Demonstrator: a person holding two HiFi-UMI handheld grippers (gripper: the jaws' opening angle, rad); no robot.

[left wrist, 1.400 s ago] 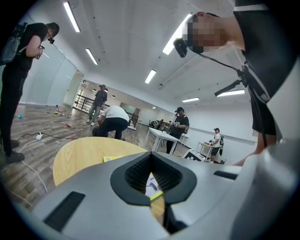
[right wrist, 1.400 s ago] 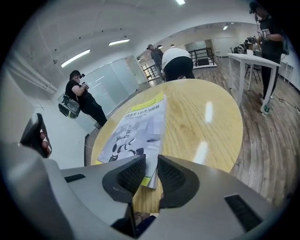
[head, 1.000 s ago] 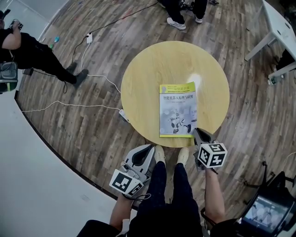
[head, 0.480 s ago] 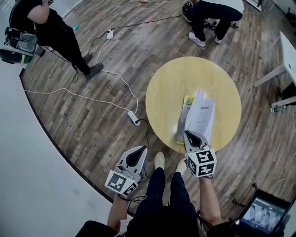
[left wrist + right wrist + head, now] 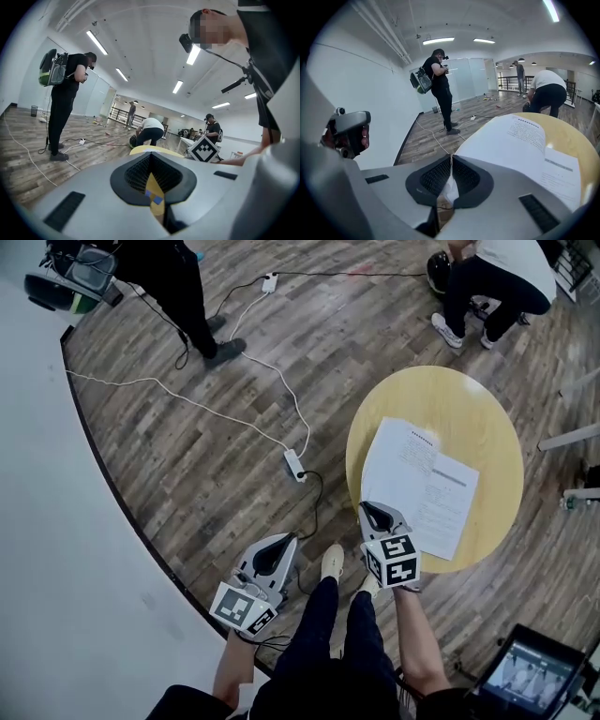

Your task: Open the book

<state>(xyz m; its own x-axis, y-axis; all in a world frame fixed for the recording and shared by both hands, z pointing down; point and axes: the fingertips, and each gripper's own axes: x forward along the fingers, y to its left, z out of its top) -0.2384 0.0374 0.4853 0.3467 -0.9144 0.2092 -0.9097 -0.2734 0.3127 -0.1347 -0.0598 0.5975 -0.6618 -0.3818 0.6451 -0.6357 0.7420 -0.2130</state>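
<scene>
The book (image 5: 420, 486) lies open on the round yellow table (image 5: 487, 418), white printed pages up. My right gripper (image 5: 373, 514) is at the book's near left corner, shut on the turned cover's edge, which hangs past the table rim. In the right gripper view the white leaf (image 5: 449, 183) is pinched between the pads, and the book (image 5: 520, 140) spreads out behind it. My left gripper (image 5: 278, 549) hangs over the wood floor left of my legs, away from the table. Its jaws (image 5: 153, 190) are shut with nothing between them.
A person in black (image 5: 178, 282) stands at the far left and another (image 5: 497, 277) crouches beyond the table. A power strip (image 5: 294, 465) and cables lie on the floor left of the table. A screen (image 5: 530, 676) sits at the bottom right.
The book was closed, yellow cover up. My right gripper swung the cover up and over to the left, and the book now lies open. Both grippers shifted sideways.
</scene>
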